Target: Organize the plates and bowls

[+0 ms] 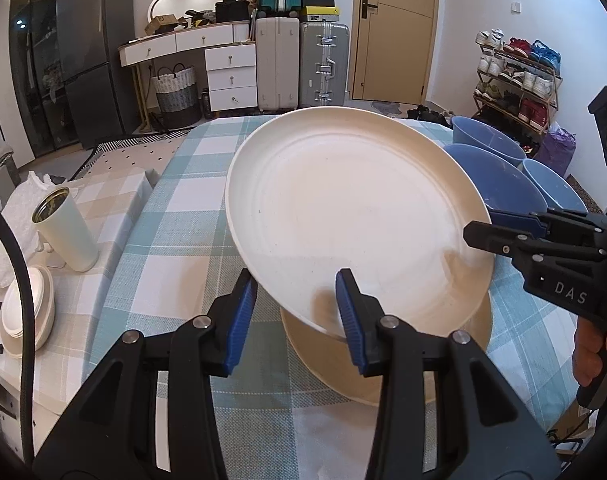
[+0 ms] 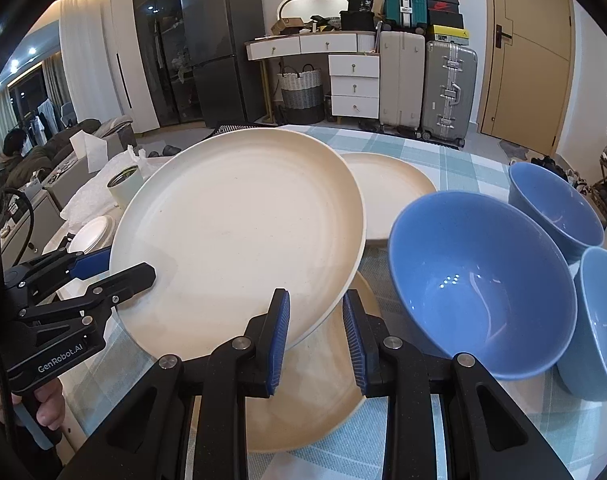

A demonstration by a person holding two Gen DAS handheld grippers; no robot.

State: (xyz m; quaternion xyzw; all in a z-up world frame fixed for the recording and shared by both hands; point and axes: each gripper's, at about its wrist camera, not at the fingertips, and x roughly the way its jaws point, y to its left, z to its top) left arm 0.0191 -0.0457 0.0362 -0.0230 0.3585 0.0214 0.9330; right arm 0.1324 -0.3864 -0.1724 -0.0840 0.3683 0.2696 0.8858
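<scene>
A cream plate (image 1: 343, 216) (image 2: 239, 236) is held tilted above a second cream plate (image 1: 383, 364) (image 2: 315, 396) lying on the checked tablecloth. My left gripper (image 1: 295, 312) (image 2: 115, 268) straddles the tilted plate's rim with its jaws spread, one finger over and one under. My right gripper (image 2: 315, 340) (image 1: 479, 228) likewise straddles the opposite rim with a gap showing. A third cream plate (image 2: 387, 188) lies farther back. Three blue bowls (image 2: 479, 280) (image 2: 551, 204) (image 2: 603, 320) stand at the right, also in the left wrist view (image 1: 499, 184).
A cream tumbler (image 1: 63, 236) and a stack of small white plates (image 1: 27, 312) stand on a side table at the left. Suitcases, drawers and a fridge stand behind the table. A shoe rack (image 1: 519, 76) is at the right.
</scene>
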